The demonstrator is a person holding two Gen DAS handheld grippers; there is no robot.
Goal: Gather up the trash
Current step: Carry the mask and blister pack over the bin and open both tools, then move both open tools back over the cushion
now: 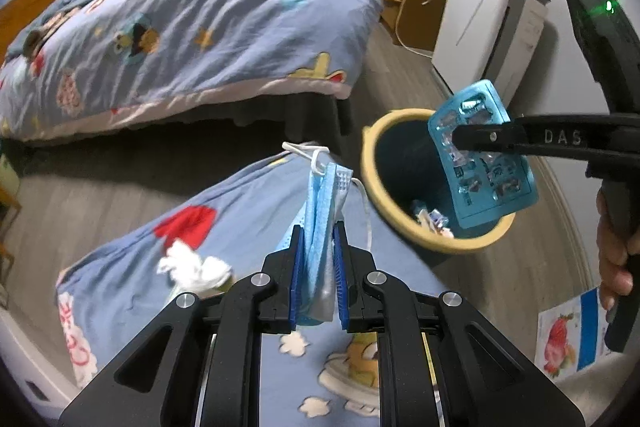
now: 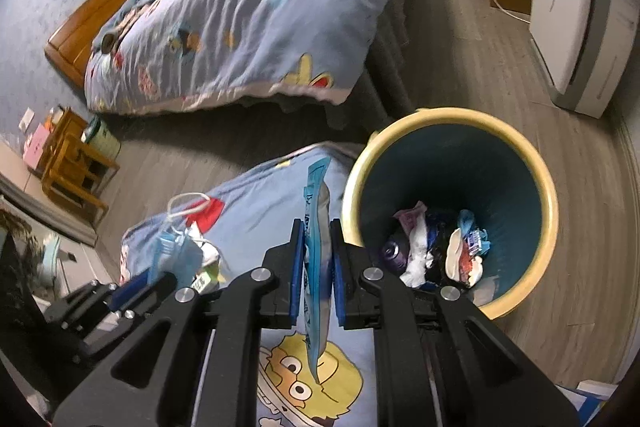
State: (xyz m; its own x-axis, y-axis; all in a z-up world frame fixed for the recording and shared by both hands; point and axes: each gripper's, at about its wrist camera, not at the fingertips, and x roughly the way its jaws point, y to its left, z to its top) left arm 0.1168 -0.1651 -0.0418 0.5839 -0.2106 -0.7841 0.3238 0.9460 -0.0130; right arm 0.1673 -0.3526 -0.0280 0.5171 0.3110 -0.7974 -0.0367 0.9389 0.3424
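Note:
My left gripper (image 1: 319,227) is shut on a light blue face mask (image 1: 320,195), whose white ear loops hang above the cartoon-print quilt (image 1: 240,211). From the right, my right gripper (image 1: 460,139) is shut on a blue blister-style wrapper (image 1: 496,187) held over the yellow-rimmed trash bin (image 1: 394,117). In the right wrist view that wrapper (image 2: 318,195) stands edge-on between the pads of the right gripper (image 2: 316,225), just left of the bin (image 2: 452,115), which holds several pieces of trash. The left gripper (image 2: 160,271) with the mask (image 2: 176,251) sits at lower left.
A crumpled white tissue (image 1: 192,267) lies on the quilt near the left gripper. A second bed (image 1: 180,27) stands behind, across a strip of wood floor. A white appliance (image 1: 472,27) is against the right wall, and a wooden bedside stand (image 2: 72,163) at far left. A person's hand (image 1: 616,255) grips the right handle.

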